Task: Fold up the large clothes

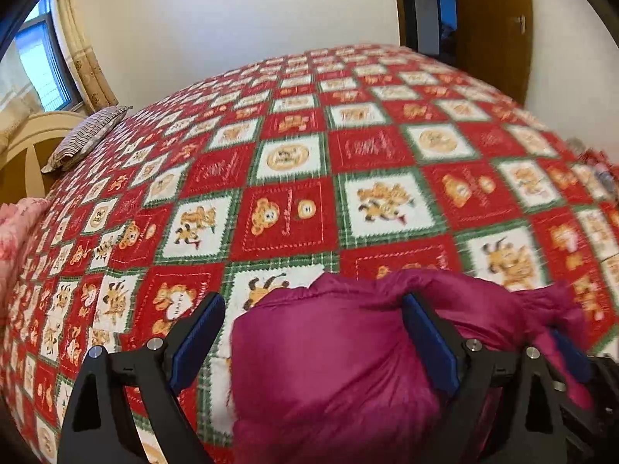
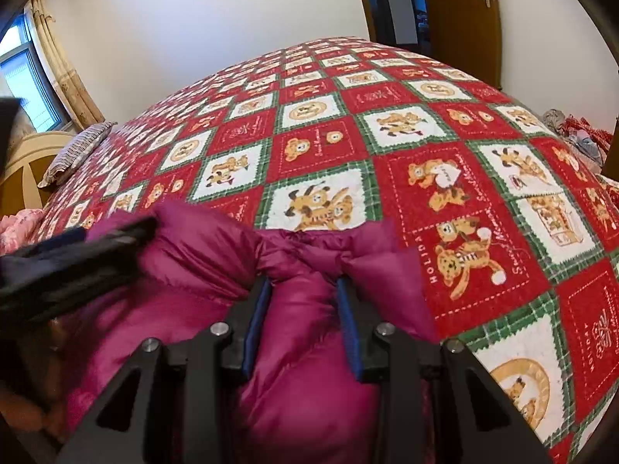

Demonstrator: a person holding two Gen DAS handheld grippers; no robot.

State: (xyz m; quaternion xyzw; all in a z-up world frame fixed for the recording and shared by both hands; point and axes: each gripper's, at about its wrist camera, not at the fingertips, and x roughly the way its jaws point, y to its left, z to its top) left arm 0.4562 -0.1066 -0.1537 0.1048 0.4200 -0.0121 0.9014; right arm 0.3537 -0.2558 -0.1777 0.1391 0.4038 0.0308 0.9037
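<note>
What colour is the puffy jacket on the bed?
Magenta; the jacket shows best in the right wrist view.

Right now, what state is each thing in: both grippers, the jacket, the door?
left gripper: open, jacket bulging between its fingers
right gripper: shut on a bunched fold of the jacket
magenta puffer jacket: crumpled on the bedspread, not folded flat
door: open

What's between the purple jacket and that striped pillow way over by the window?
Only bare bedspread lies between the magenta jacket and the striped pillow; the left wrist view shows nothing else resting there.
</note>
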